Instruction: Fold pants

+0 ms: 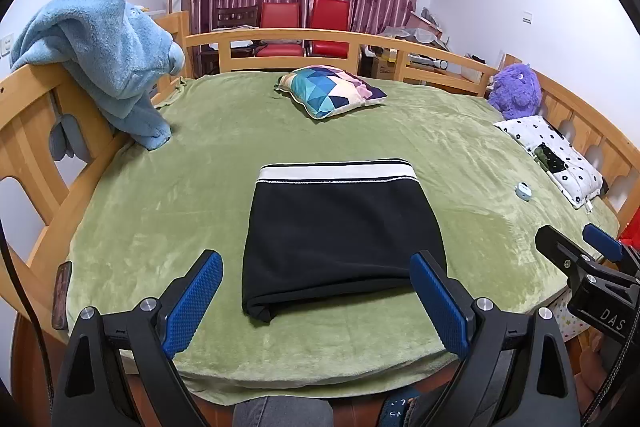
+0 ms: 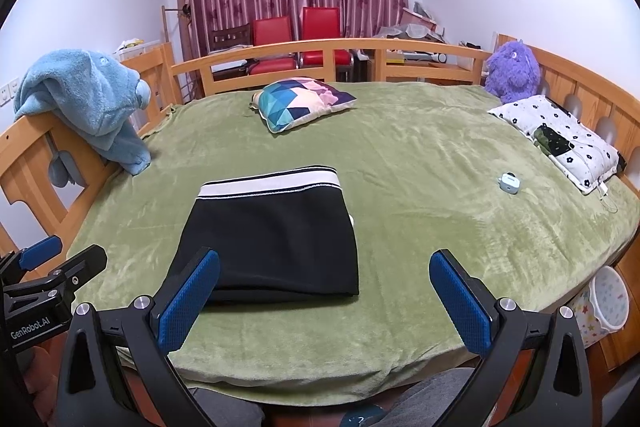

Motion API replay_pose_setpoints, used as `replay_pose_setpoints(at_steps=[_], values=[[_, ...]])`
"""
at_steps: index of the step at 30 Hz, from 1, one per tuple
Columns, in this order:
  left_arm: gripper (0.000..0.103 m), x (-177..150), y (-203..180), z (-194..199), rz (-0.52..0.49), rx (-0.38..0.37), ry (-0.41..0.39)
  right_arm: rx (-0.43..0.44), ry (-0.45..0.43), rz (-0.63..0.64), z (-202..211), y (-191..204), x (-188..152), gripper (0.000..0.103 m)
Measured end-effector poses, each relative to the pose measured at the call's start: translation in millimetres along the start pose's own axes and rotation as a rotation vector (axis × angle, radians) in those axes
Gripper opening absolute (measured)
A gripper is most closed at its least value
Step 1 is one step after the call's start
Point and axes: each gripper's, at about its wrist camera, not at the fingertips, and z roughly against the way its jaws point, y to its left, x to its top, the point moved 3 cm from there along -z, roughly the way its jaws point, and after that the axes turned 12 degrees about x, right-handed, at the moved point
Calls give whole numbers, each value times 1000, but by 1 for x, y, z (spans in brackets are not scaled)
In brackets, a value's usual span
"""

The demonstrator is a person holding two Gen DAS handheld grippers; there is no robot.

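Pants (image 1: 340, 239) lie folded (seemingly in thirds) on my green bed (image 1: 160, 187); both grippers' fingers (image 1: 196, 301) (image 2: 460, 303) spread, empty.

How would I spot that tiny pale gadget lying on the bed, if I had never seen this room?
Start at the green blanket covering the wooden bed, then look to its right side, near the white flower-print pillow by the rail. Just in front of that pillow lies the small pale blue case, alone on bare blanket. It is by far the smallest thing there, hard and boxy among soft cushions and a purple plush toy.
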Motion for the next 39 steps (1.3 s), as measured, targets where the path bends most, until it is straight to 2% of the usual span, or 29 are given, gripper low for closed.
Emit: replay_pose_setpoints(at_steps=[39], values=[[95, 5, 9, -4, 20, 4, 4, 12, 10, 24, -9, -11, 3, 103]])
